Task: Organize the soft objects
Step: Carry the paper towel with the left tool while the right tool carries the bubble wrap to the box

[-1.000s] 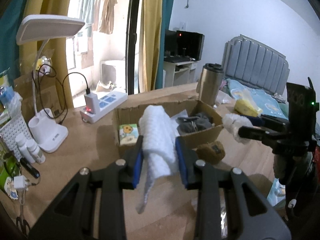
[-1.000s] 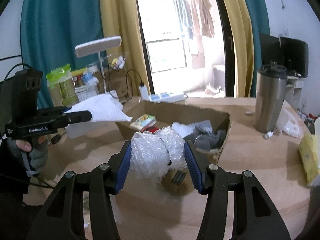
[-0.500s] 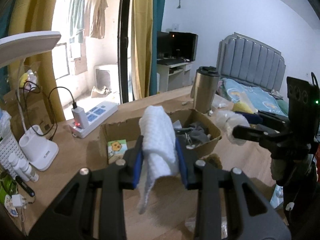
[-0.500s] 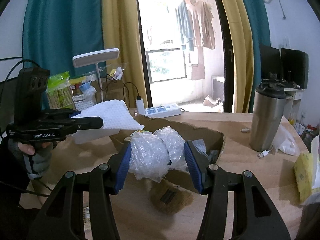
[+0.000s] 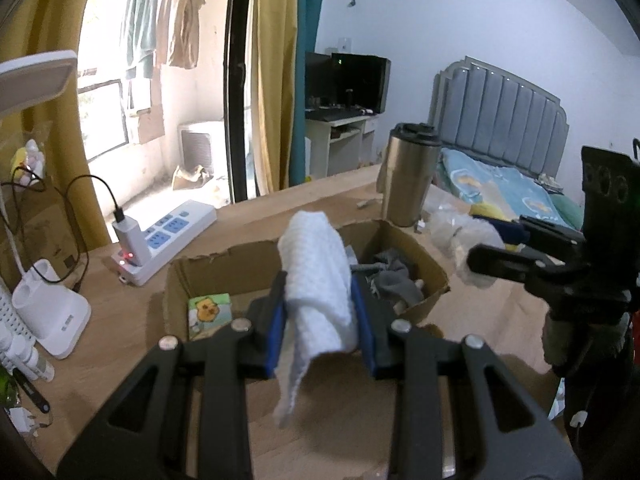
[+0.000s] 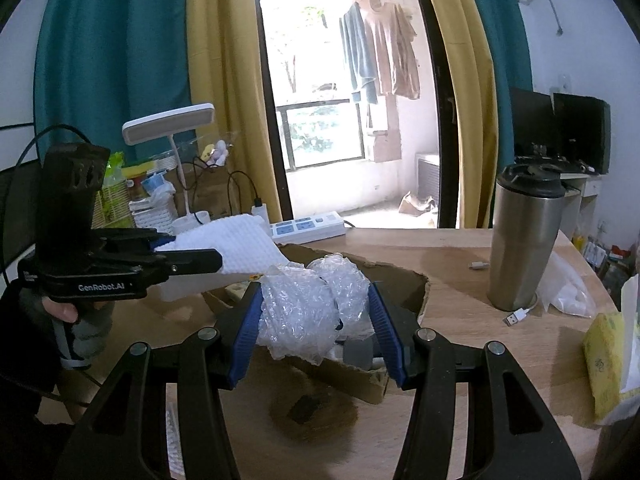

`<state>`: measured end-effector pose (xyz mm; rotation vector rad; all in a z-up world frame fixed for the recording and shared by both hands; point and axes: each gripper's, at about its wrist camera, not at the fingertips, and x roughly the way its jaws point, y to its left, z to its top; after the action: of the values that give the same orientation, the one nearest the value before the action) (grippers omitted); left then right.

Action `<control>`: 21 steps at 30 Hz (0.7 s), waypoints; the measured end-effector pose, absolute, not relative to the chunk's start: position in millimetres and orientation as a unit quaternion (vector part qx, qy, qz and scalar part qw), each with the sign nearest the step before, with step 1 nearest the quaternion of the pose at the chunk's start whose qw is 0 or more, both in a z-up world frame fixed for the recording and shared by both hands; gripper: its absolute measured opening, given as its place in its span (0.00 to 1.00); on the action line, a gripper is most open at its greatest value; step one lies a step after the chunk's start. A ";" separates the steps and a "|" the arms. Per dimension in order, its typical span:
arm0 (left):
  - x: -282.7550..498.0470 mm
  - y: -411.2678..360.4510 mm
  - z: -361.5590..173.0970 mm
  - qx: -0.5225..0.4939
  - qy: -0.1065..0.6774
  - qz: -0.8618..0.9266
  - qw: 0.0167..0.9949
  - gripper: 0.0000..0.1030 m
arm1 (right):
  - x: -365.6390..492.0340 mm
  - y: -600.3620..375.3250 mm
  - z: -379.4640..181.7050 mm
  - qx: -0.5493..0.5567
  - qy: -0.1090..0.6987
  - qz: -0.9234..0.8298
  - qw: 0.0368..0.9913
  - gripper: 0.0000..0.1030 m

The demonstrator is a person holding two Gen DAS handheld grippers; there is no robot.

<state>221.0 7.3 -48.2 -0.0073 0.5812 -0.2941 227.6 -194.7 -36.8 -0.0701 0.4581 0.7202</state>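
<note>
My left gripper (image 5: 320,312) is shut on a white waffle cloth (image 5: 316,280) and holds it in the air over the near edge of an open cardboard box (image 5: 180,280). The box holds grey fabric (image 5: 394,276) and a small pack with a duck picture (image 5: 210,314). My right gripper (image 6: 316,320) is shut on a wad of bubble wrap (image 6: 312,304) and holds it above the box (image 6: 404,284). The right gripper also shows in the left wrist view (image 5: 476,258), to the right of the box. The left gripper with the cloth (image 6: 236,248) shows in the right wrist view.
A steel tumbler (image 5: 410,176) stands behind the box. A white power strip (image 5: 164,240) and a desk lamp base (image 5: 52,316) are at the left. A brown furry object (image 6: 312,412) lies on the wooden table in front of the box. A yellow pack (image 6: 604,364) is at the right.
Both grippers have risen and moved forward toward the box, each still holding its object. The box looks lower and closer under them.
</note>
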 end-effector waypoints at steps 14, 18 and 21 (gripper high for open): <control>254.4 -8.2 -65.9 0.003 0.308 -0.150 0.940 0.32 | 246.4 -207.2 -45.7 -0.012 0.228 0.345 0.910 0.54; 264.8 -14.3 -74.6 0.007 0.317 -0.155 0.936 0.32 | 248.3 -211.0 -46.7 -0.008 0.229 0.341 0.912 0.54; 273.8 -19.0 -79.2 0.009 0.322 -0.160 0.933 0.32 | 249.9 -214.7 -47.9 -0.005 0.231 0.336 0.913 0.54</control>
<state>273.8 -19.0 -79.2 0.0184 0.6587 -0.3271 249.9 -214.7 -47.9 -0.0104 0.4750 0.6924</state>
